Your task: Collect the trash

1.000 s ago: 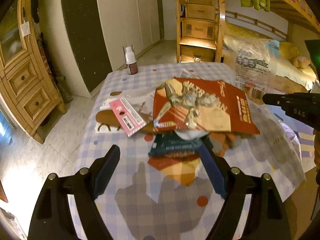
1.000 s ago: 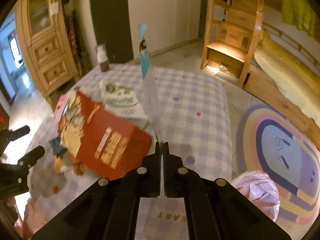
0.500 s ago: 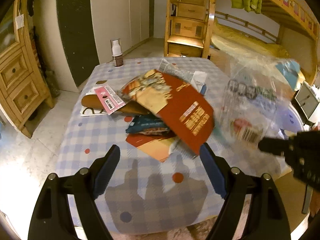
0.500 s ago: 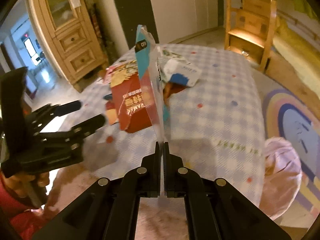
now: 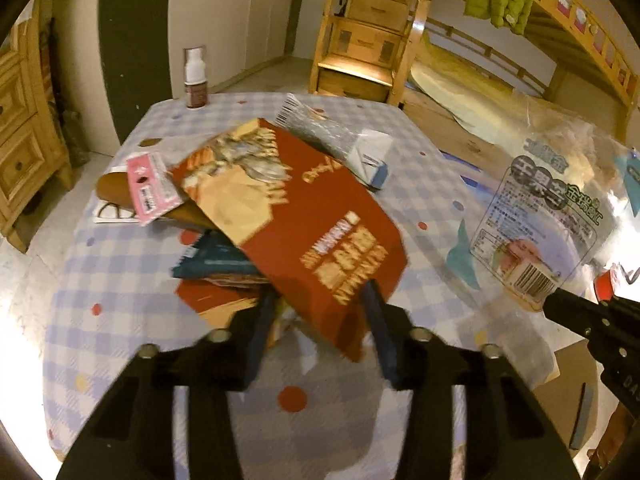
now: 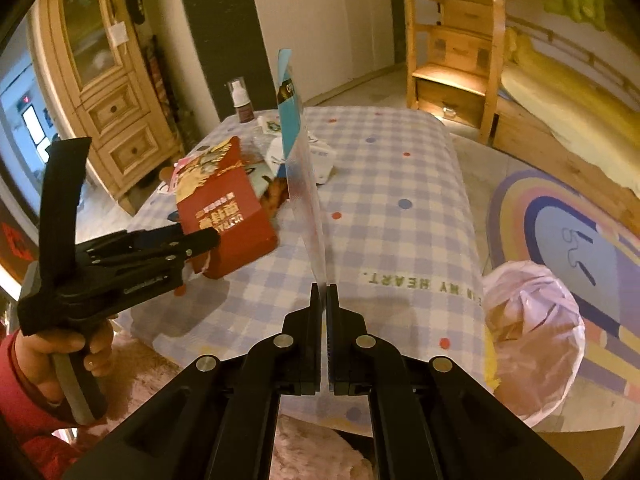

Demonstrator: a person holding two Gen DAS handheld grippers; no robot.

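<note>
My right gripper [image 6: 324, 292] is clenched on the clear plastic wrapper [image 6: 304, 184], holding it upright above the counter [image 6: 400, 184]. My left gripper [image 5: 318, 304] stands spread around the near corner of the red packet [image 5: 304, 216], which tops the trash pile, not yet pinching it. I judge I should squeeze well in from the corner, lifting slowly so the loose wrappers beneath don't slide off.

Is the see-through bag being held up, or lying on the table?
Held up. The shut right tool pinches the clear plastic bag by its edge, above the checkered table.
</note>
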